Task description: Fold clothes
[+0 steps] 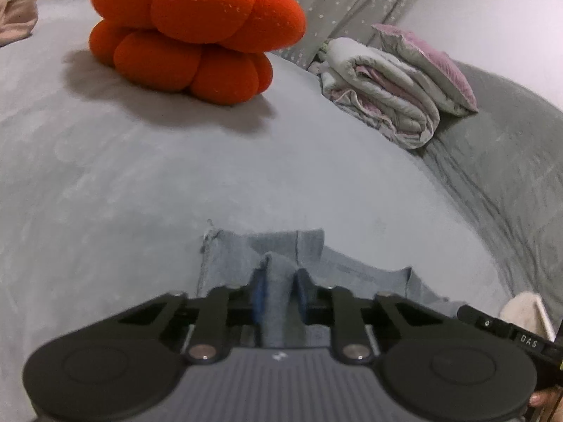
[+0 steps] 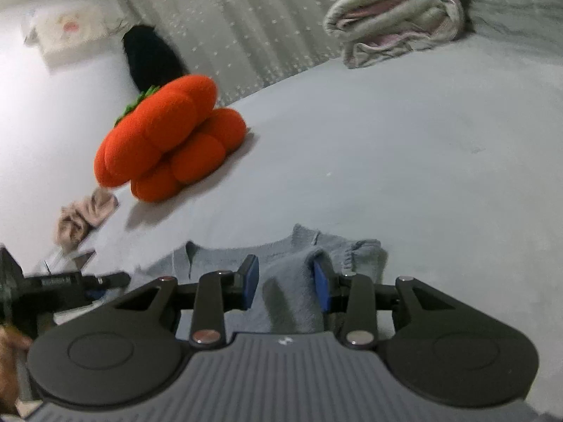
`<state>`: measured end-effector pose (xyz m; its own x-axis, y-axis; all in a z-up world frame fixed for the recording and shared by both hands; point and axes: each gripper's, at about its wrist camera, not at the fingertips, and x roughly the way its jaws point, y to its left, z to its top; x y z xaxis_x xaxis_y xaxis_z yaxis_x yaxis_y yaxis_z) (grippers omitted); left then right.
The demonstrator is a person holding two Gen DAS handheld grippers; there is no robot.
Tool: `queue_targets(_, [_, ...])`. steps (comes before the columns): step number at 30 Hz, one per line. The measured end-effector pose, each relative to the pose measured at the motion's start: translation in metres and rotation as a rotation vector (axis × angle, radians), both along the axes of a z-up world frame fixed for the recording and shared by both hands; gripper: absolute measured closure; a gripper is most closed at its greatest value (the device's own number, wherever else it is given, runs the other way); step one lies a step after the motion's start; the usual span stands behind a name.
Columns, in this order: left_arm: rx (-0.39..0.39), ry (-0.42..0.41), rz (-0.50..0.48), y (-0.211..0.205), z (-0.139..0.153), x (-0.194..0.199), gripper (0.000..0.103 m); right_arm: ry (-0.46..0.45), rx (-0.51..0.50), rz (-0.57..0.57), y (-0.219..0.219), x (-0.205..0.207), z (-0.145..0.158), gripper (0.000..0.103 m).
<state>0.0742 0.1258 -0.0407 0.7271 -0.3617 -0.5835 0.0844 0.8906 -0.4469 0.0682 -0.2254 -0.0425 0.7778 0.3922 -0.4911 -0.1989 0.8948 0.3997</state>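
"DAS" reads in white on the black bar [image 1: 527, 343] at the left view's right edge. Left gripper [image 1: 279, 290] pinches a raised fold of the light blue knit garment [image 1: 246, 253], rumpled on the grey bed [image 1: 140, 176]. Right gripper [image 2: 286, 281] half spread, the garment bunched against only its right pad [image 2: 321, 288].
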Motion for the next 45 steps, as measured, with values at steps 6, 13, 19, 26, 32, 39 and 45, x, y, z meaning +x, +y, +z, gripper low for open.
queue_targets(6, [0.016, -0.057, 0.019, -0.005, 0.013, -0.008, 0.094, -0.036, -0.08, -0.023, 0.008, -0.002, 0.002, 0.091])
queue_targets(13, [0.04, -0.097, 0.061, -0.011, 0.025, 0.008, 0.094, -0.105, -0.099, -0.056, 0.007, 0.006, 0.017, 0.092])
queue_targets(19, [0.068, -0.102, 0.109, -0.015, 0.008, 0.031, 0.094, -0.103, -0.1, -0.097, 0.002, 0.03, 0.003, 0.092])
queue_targets(26, [0.193, -0.111, 0.129, -0.03, -0.027, 0.042, 0.092, -0.053, -0.159, -0.103, 0.009, 0.05, -0.032, 0.093])
queue_targets(32, [0.265, -0.129, 0.129, -0.038, -0.018, 0.037, 0.073, -0.074, -0.223, -0.103, 0.017, 0.045, -0.031, 0.085])
queue_targets(39, [0.322, -0.184, 0.147, -0.046, 0.008, 0.021, 0.029, -0.162, -0.301, -0.113, 0.031, 0.032, -0.007, 0.053])
queue_targets(45, [0.359, -0.32, 0.107, -0.067, 0.026, -0.006, 0.001, -0.236, -0.253, -0.114, 0.039, 0.018, 0.011, 0.028])
